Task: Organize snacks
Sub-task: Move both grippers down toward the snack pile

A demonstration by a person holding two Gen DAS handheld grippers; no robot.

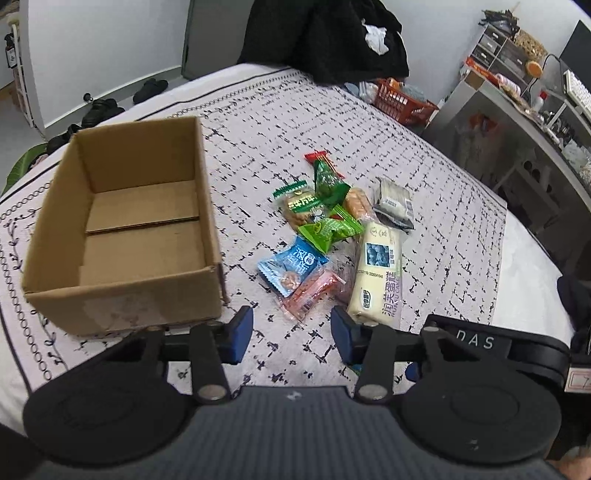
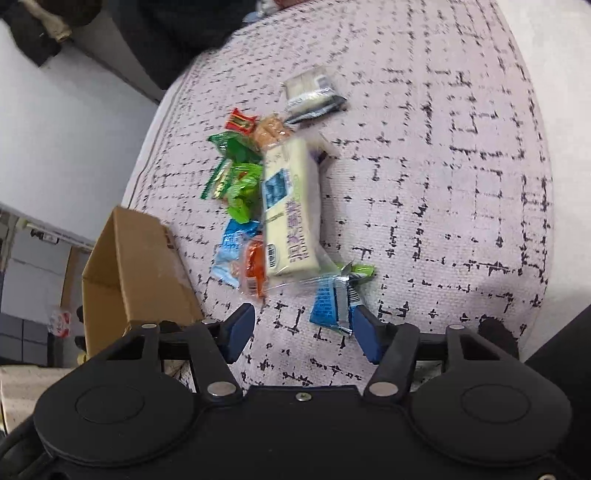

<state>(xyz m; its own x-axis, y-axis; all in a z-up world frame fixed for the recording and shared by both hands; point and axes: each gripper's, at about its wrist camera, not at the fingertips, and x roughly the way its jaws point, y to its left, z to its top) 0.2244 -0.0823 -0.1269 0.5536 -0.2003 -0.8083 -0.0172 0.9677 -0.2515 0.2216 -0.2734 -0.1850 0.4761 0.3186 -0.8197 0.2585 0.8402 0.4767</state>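
An empty cardboard box [image 1: 122, 229] stands open on the patterned bedspread, left of a pile of snack packets. The pile holds a long cream cake bar [image 1: 376, 269], a blue packet [image 1: 291, 264], a red-pink packet [image 1: 312, 293], green packets [image 1: 328, 229] and a grey-black packet [image 1: 393, 203]. My left gripper [image 1: 291, 334] is open just short of the red-pink packet. In the right wrist view the same box [image 2: 136, 273] and cream bar [image 2: 291, 210] appear. My right gripper [image 2: 303, 326] is open, and a blue-silver packet [image 2: 332, 301] lies against its right finger.
A red basket [image 1: 402, 101] and dark clothing [image 1: 325, 33] sit at the bed's far end. A cluttered desk [image 1: 524, 107] stands to the right. Shoes [image 1: 103, 109] lie on the floor beyond the box. The bedspread [image 2: 443, 184] to the right of the pile is bare.
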